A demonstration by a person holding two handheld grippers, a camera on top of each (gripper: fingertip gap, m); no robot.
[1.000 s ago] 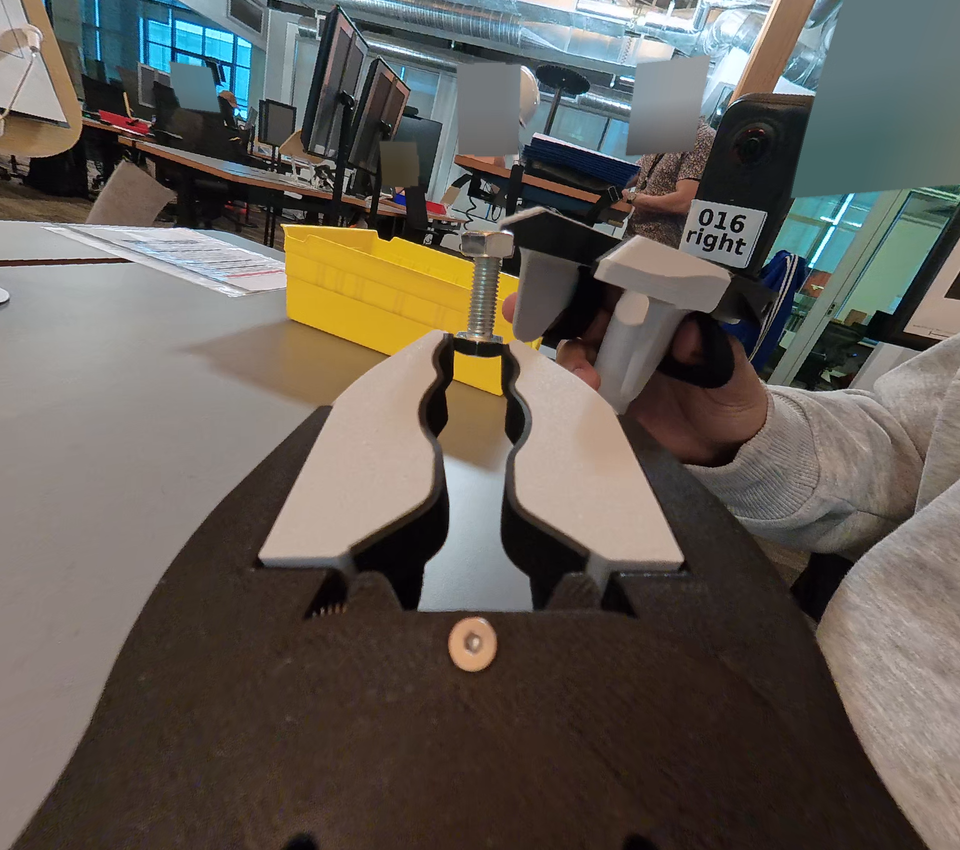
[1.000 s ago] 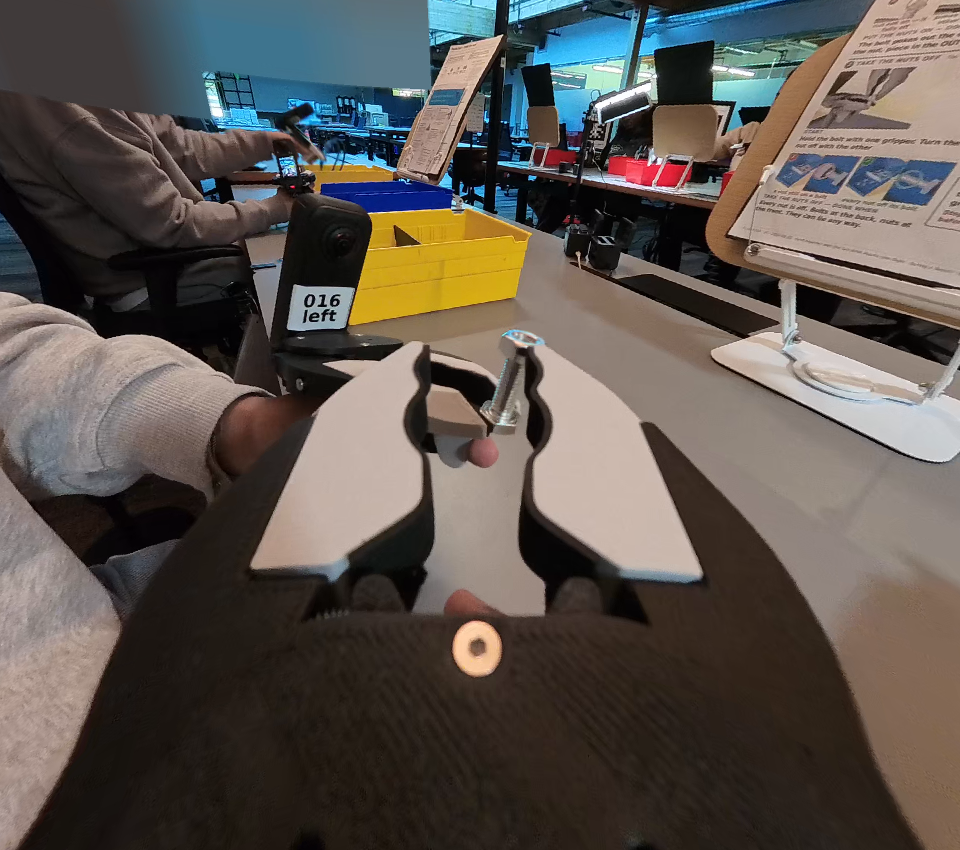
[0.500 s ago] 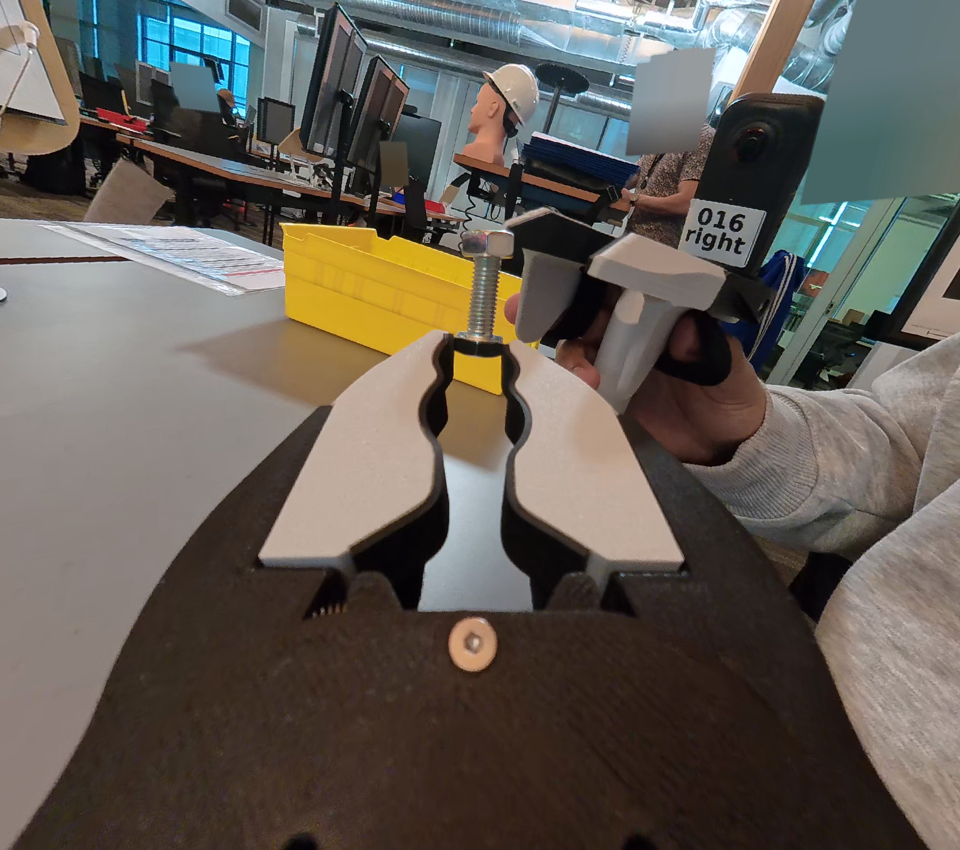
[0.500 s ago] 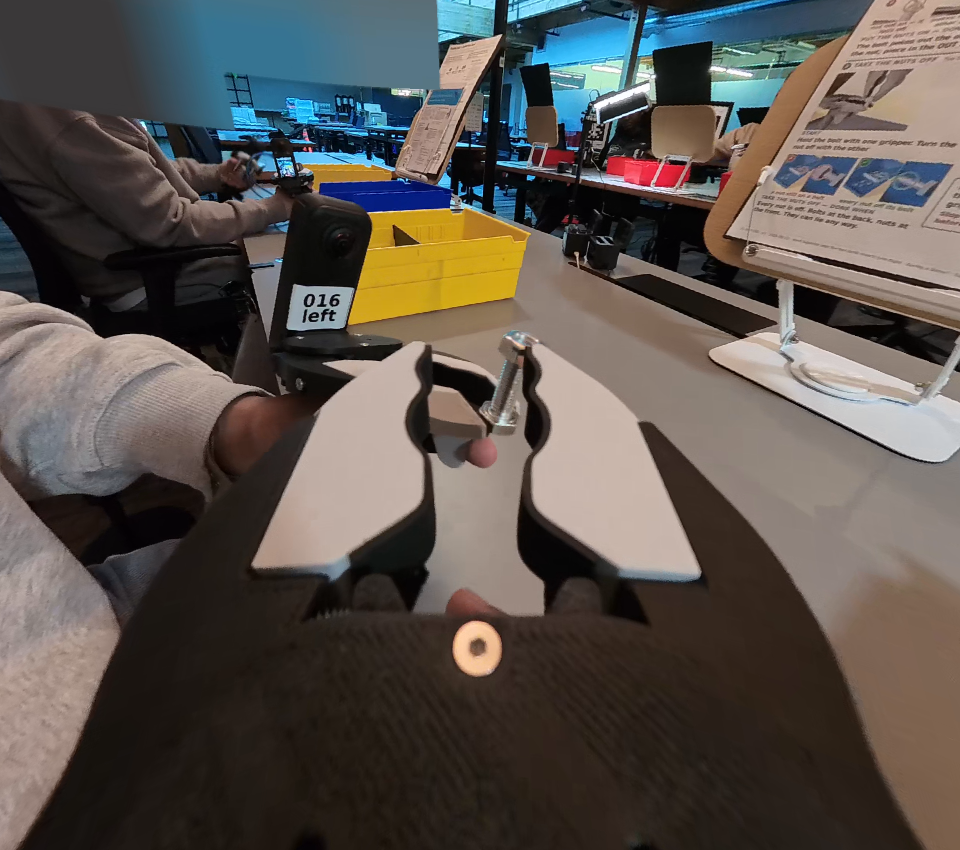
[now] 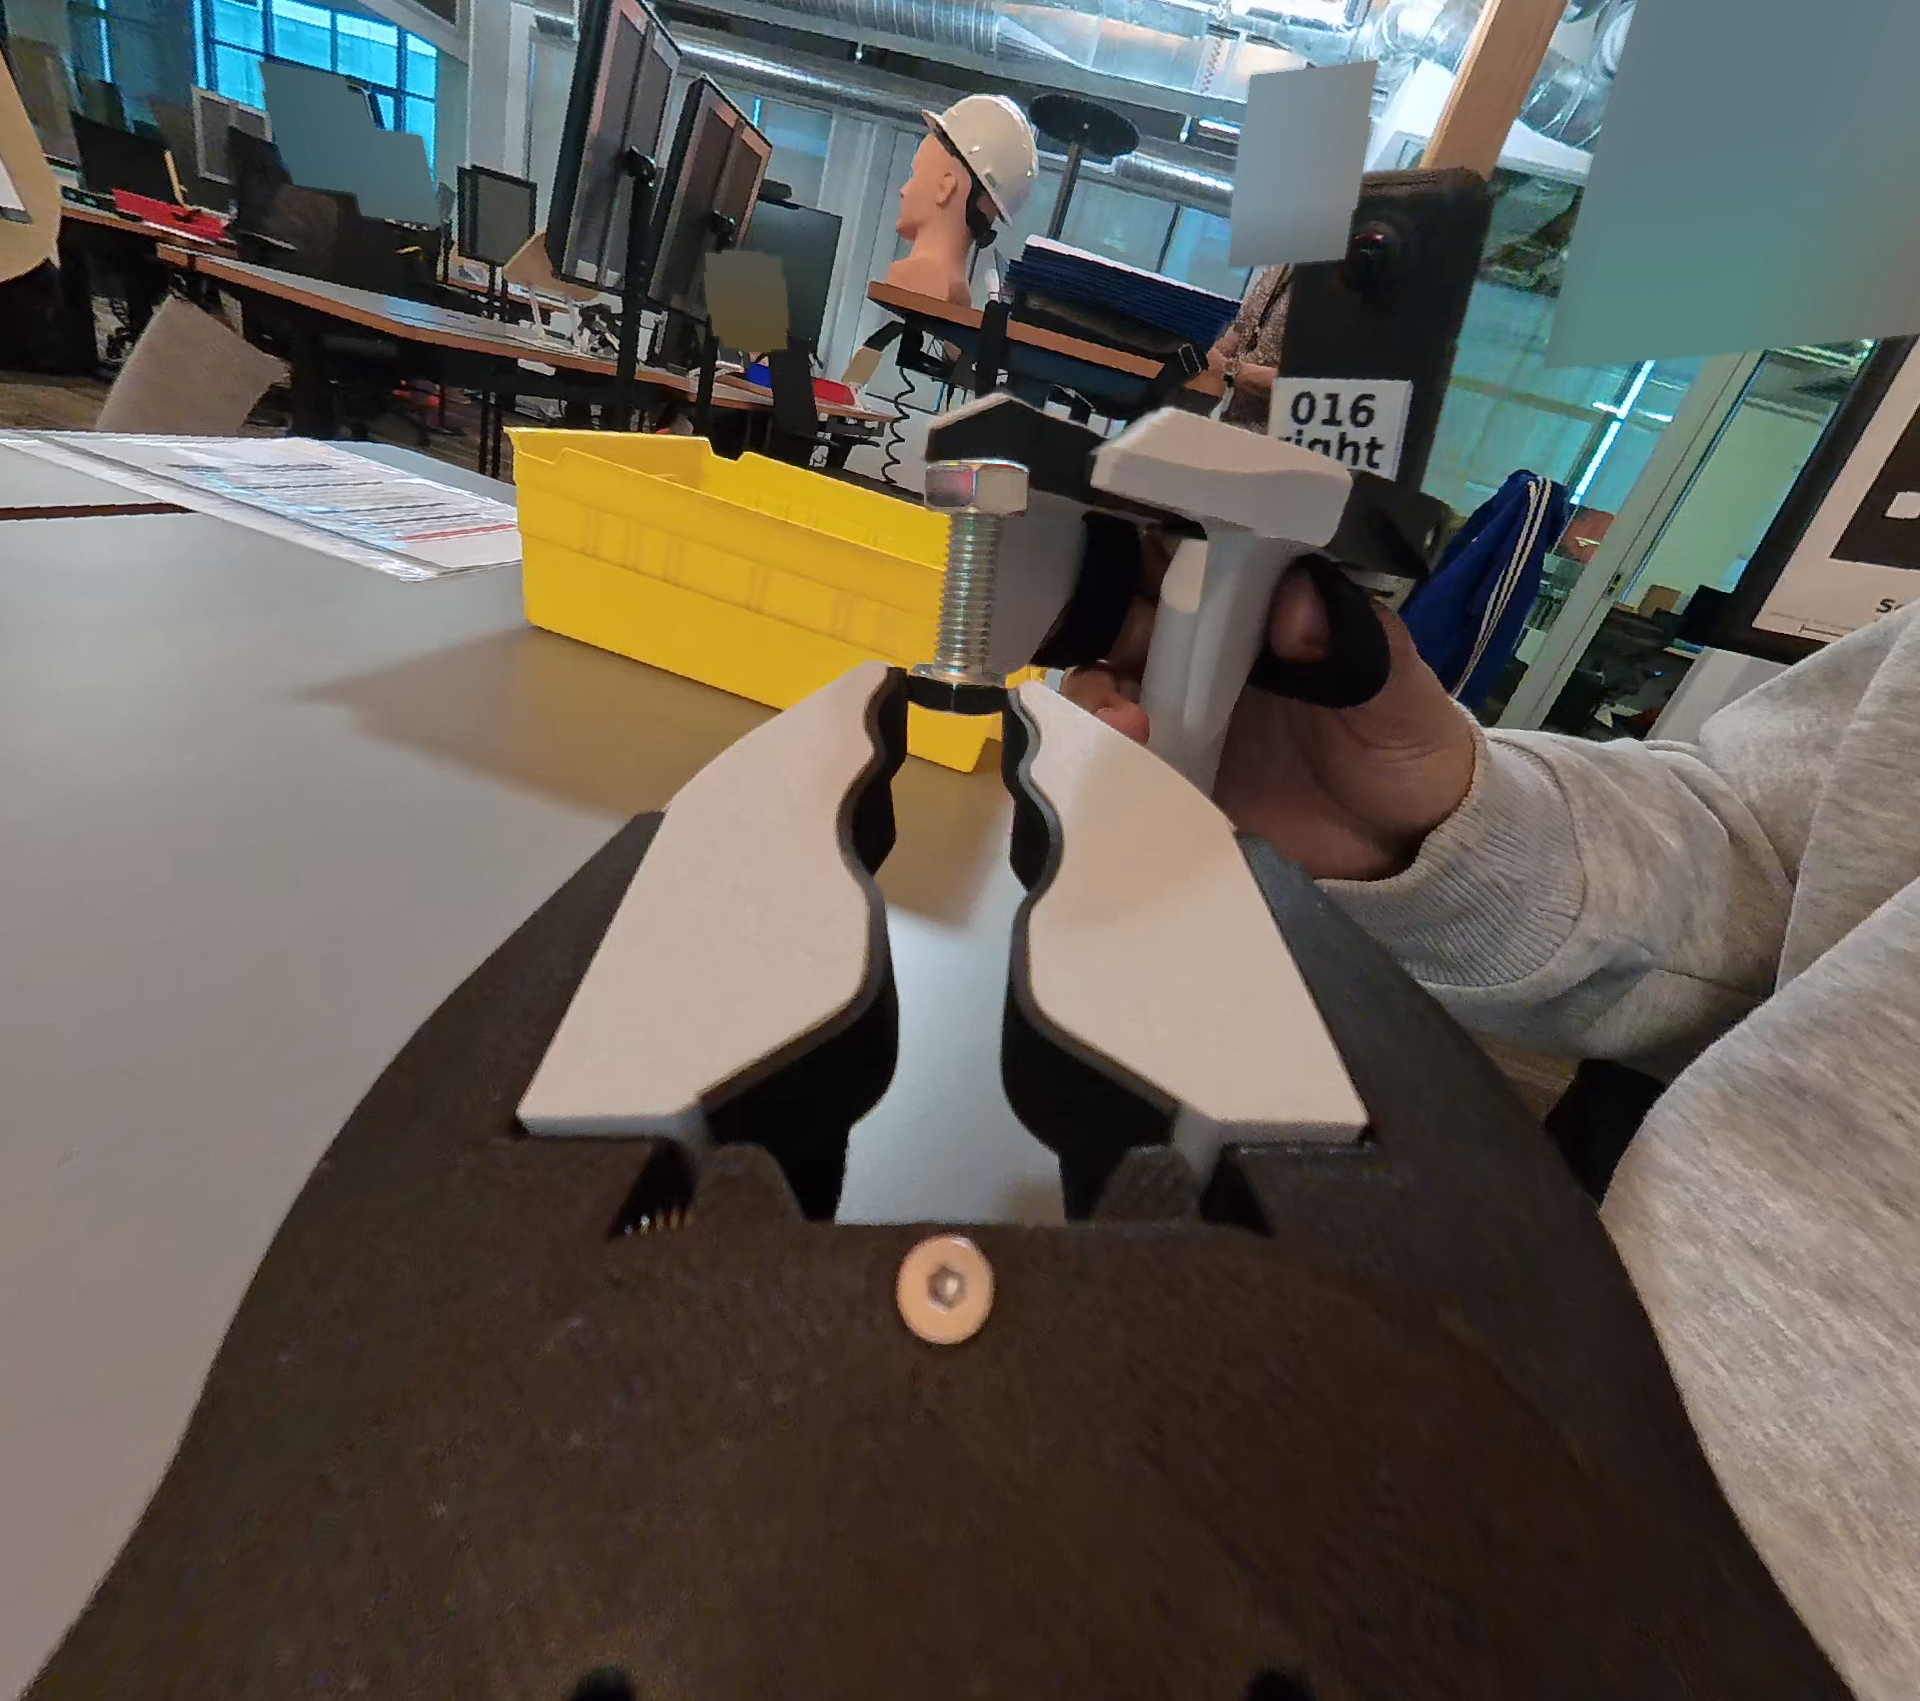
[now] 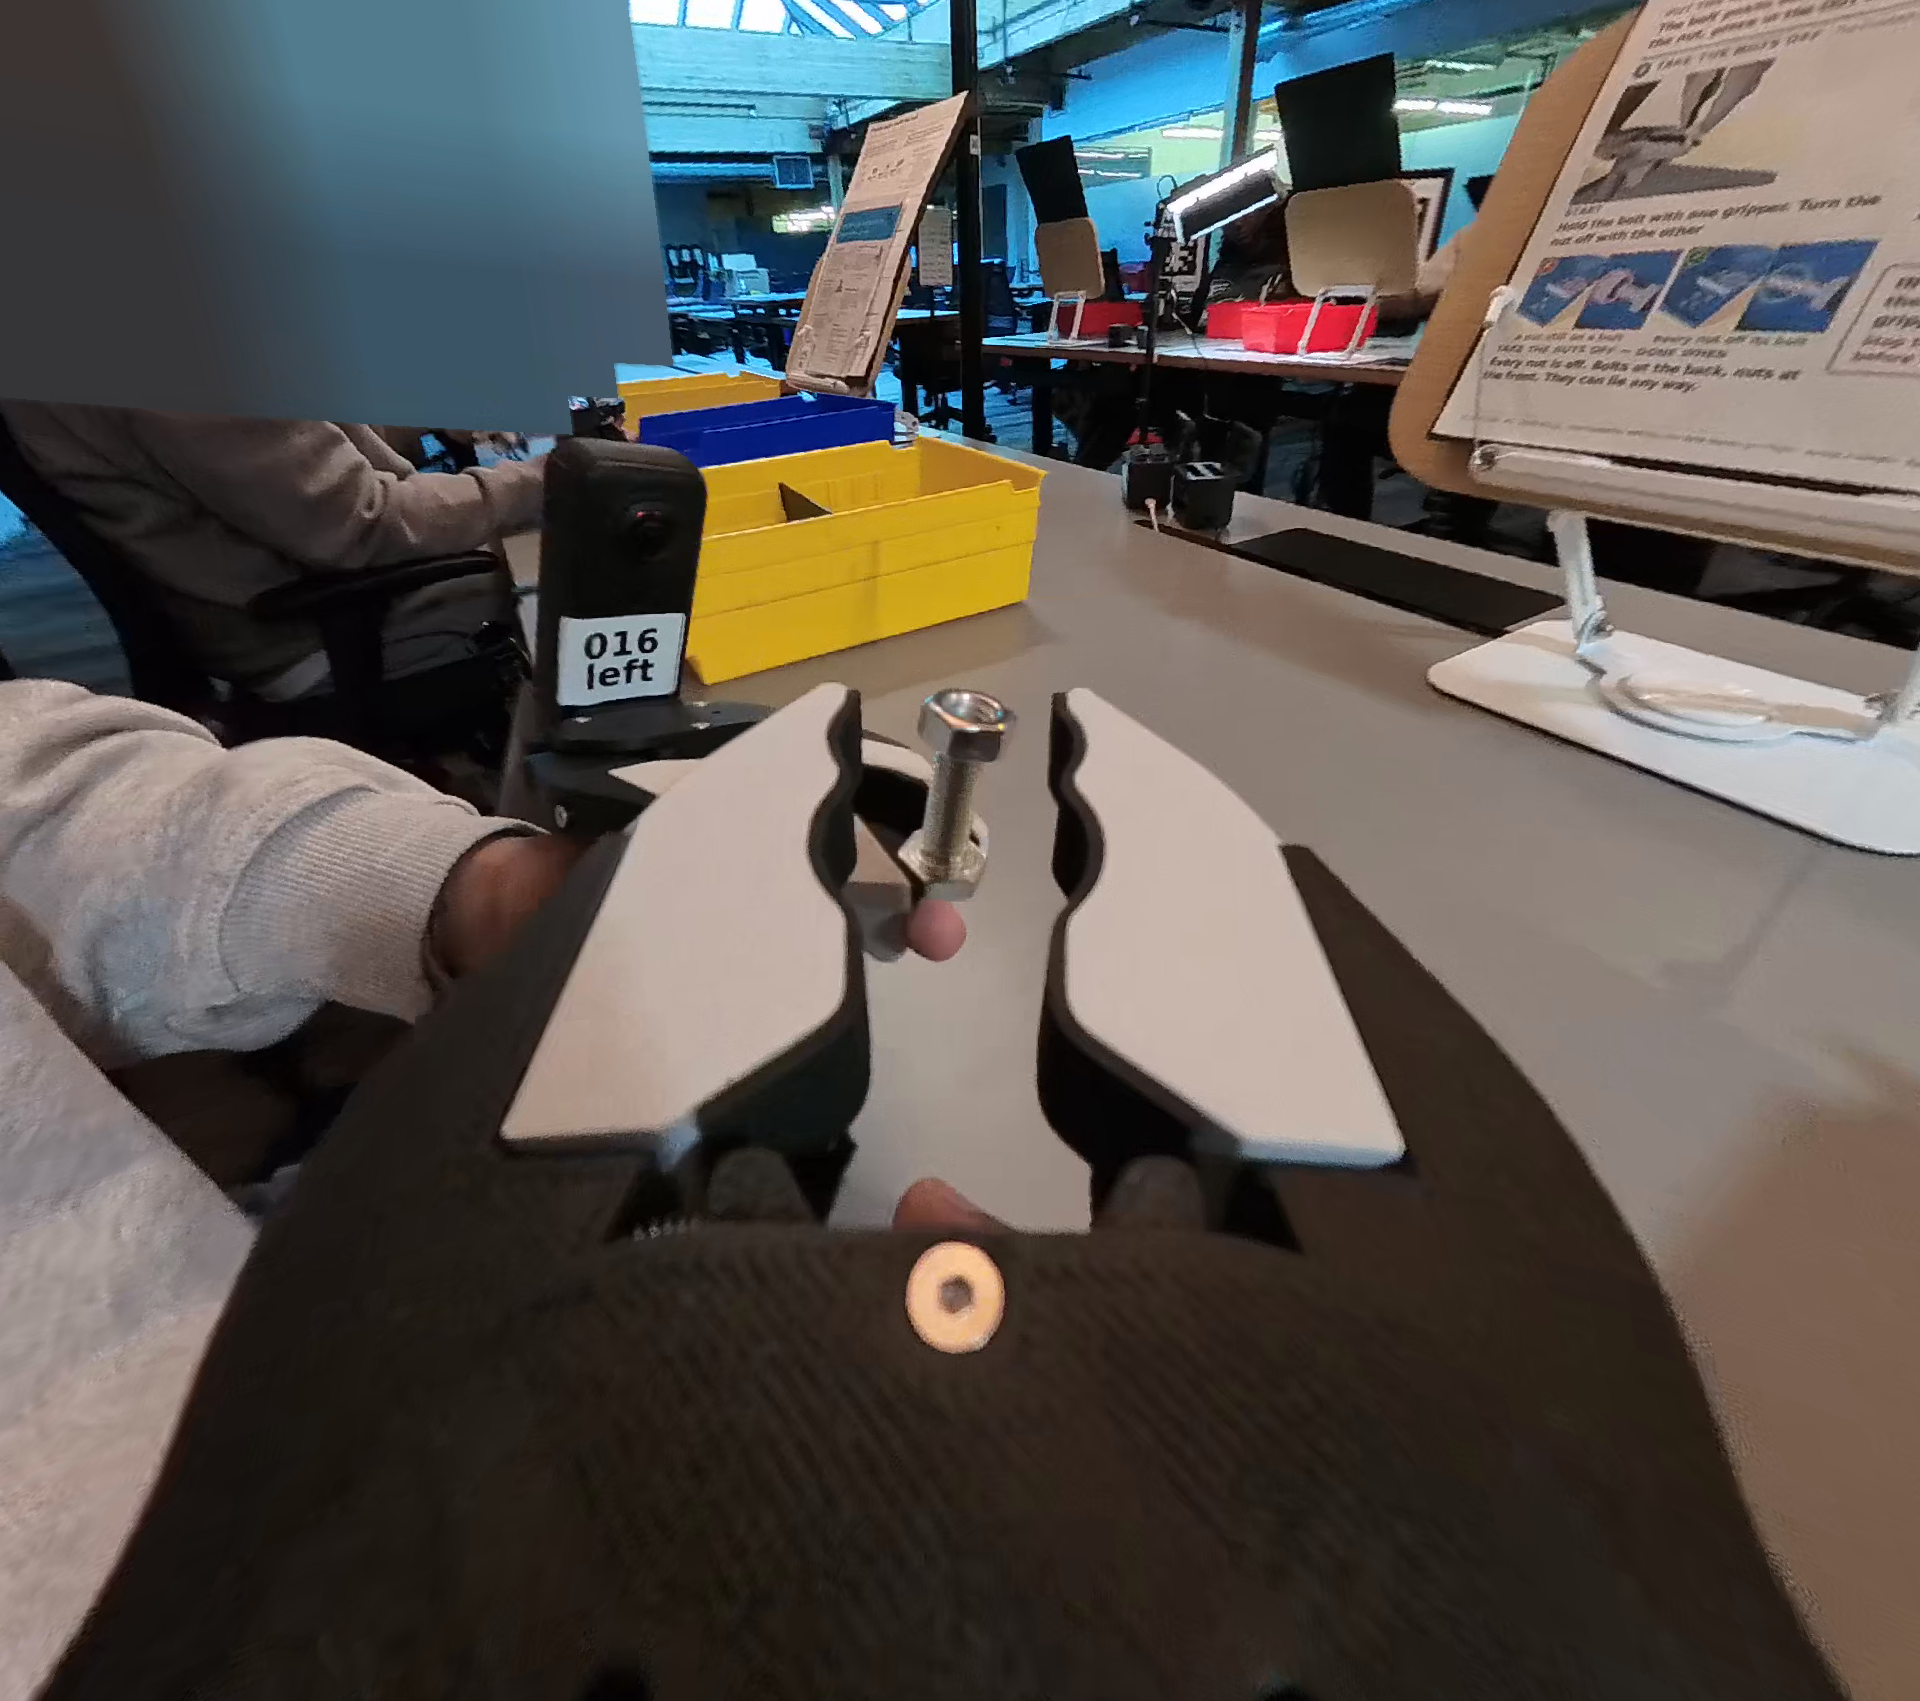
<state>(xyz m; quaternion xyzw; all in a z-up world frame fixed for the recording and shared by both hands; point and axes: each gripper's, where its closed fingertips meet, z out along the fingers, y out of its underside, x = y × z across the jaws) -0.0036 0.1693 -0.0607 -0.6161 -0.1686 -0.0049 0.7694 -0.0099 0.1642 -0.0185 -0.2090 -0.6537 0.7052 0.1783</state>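
Observation:
A silver bolt (image 5: 968,581) stands upright above the grey table (image 5: 260,820), with a hex nut (image 5: 975,488) at its top. My left gripper (image 5: 954,685) is shut on the bolt's lower end. My right gripper (image 6: 954,716) is open, and its two fingertips stand on either side of the nut (image 6: 964,719) without touching it. In the left wrist view the right gripper's grey fingers (image 5: 1216,477) sit just right of and behind the nut, held by a hand (image 5: 1340,747). In the right wrist view the bolt (image 6: 951,794) leans slightly, and the left gripper's fingertips (image 6: 881,872) show beneath it.
A yellow bin (image 6: 862,550) stands on the table behind the grippers, with a blue bin (image 6: 769,425) behind it. A white stand (image 6: 1683,716) holding an instruction sheet is at the right. A laminated sheet (image 5: 312,488) lies at the far left. A seated person (image 6: 260,498) is beyond. About 4 cm separates my left fingertips from my right.
The right gripper has moved in toward the bolt: the nut, before close to its right finger, now sits centred between its open fingertips. The left gripper still holds the bolt.

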